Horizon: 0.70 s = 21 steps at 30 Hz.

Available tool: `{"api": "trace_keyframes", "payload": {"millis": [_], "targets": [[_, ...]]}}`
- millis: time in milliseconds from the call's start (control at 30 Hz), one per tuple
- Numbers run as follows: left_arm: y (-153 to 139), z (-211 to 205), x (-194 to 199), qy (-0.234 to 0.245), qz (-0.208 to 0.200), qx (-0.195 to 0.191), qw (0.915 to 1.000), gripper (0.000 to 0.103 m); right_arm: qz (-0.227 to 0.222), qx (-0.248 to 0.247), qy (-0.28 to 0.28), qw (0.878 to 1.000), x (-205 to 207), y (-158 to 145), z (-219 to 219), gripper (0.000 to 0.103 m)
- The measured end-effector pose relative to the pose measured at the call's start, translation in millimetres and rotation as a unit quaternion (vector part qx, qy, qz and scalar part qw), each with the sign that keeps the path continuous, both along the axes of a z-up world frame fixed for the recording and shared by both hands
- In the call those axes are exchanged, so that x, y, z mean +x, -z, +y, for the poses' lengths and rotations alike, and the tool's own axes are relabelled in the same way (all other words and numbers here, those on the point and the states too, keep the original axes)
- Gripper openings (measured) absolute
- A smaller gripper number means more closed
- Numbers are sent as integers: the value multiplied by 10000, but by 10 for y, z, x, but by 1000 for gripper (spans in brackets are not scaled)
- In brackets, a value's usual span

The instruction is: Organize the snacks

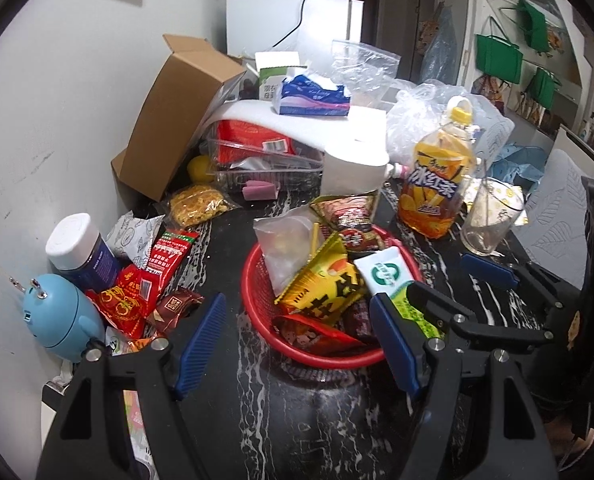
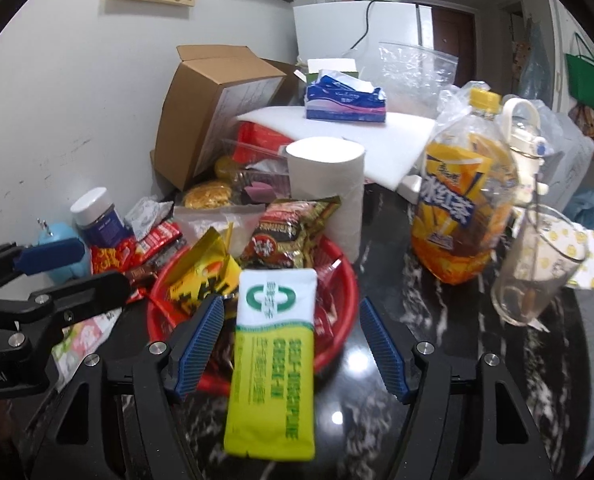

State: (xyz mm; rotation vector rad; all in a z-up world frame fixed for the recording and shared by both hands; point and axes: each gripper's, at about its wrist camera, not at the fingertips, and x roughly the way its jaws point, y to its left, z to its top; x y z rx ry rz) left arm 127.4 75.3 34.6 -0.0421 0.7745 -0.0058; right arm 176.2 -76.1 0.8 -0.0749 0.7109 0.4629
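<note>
1. Step in hand: depositing a snack. The right gripper, lower centre of the right wrist view, has wide jaws; the green-and-white sachet lies between the pads, apparently touching neither, its top leaning on the red basket.
2. The left gripper, lower centre of the left wrist view, is wide and empty, before the basket.
3. Remaining work, judged: loose packets at left centre still lie outside the basket; the left gripper must close on one.
4. Unclear: whether the sachet rests or is falling (its lower end is blurred); basket contents beneath the yellow packet; table edges cut off.
</note>
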Motion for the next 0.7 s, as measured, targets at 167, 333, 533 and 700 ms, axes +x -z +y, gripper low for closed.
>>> {"api": "trace_keyframes", "payload": {"millis": [167,333,533,700], "targets": [[-150,-58,-193,69,-178,35,9998,73,-69,-181,193,9996,-238,-181,-108,71],[-351,-127,-436,198,-459,75,9987,73,-207,-252,335,9989,-480,-407,-197,74],[-550,-193,-727,360,-719,122,9967,73,-513,-367,435,9971,-812,-661,-240,78],[-620,-228,-901,452,-809,163,9956,73,-696,-463,576,9948,-1103,-810,-285,79]]}}
